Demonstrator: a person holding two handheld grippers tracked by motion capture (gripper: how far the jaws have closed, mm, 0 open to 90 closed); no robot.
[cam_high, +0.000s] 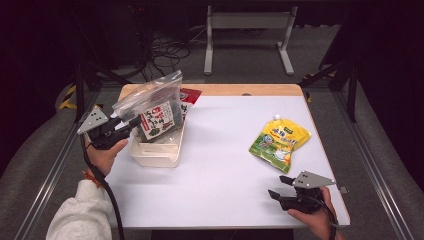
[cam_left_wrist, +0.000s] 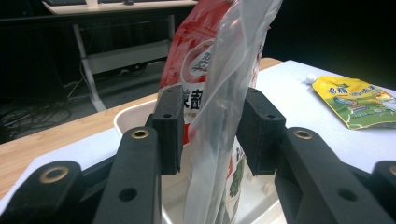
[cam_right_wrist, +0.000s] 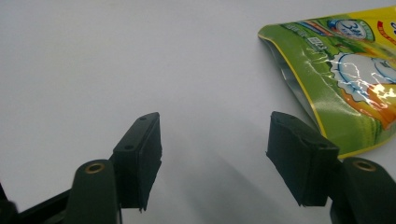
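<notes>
You are in a lab or test room, not a home. Past your left gripper the white table ends at a grey floor with a tangle of black cables and a metal desk frame. Metal rails run beside your right gripper, and it is dark all around.

Bags in bin at left, pouch at right

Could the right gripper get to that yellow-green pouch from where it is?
Probably yes: the right gripper rests open on the white table, with only bare tabletop between it and the yellow-green pouch just ahead.
</notes>
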